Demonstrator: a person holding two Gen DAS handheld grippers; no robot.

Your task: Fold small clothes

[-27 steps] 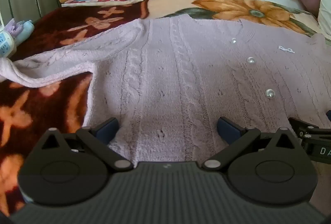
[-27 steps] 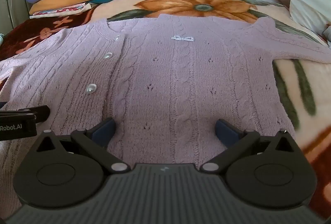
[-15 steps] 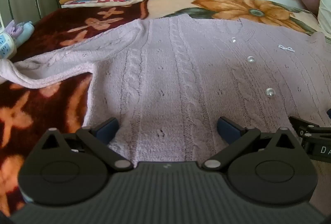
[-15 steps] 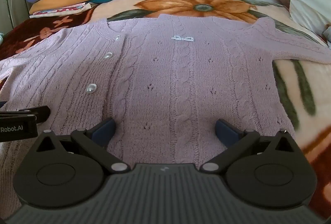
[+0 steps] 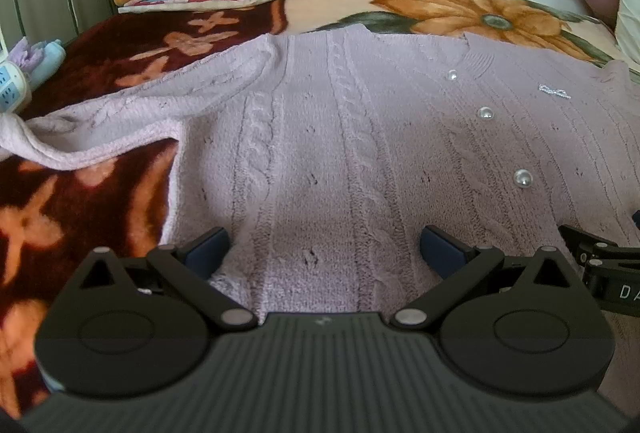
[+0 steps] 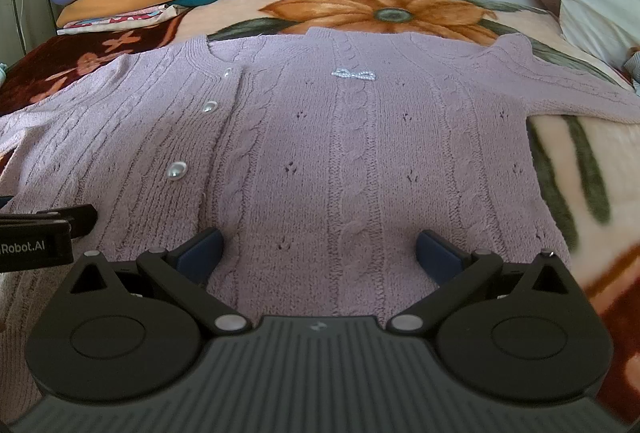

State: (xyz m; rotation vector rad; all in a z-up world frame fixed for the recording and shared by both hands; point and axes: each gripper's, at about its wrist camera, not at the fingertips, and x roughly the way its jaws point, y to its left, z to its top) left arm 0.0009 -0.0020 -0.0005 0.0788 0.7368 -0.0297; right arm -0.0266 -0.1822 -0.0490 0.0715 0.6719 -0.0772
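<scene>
A: Left wrist view: your left gripper (image 5: 323,245) is hovering, jaws spread wide and empty, over the cardigan (image 5: 360,137) hem.

B: Your right gripper (image 6: 318,247) is matching, released. The cardigan is lying flat on the blanket (image 6: 580,169), running away toward the collar.

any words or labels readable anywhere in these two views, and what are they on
"Robot.AI" in white letters: on the black body of the left tool, at the left edge of the right wrist view; the start is cut off by the frame.
"DA" in white letters: on the black body of the right tool, at the right edge of the left wrist view; the rest is cut off.
The small emblem on each near tool body is a mark, not text.
Nothing readable on the cardigan or the blanket.
</scene>
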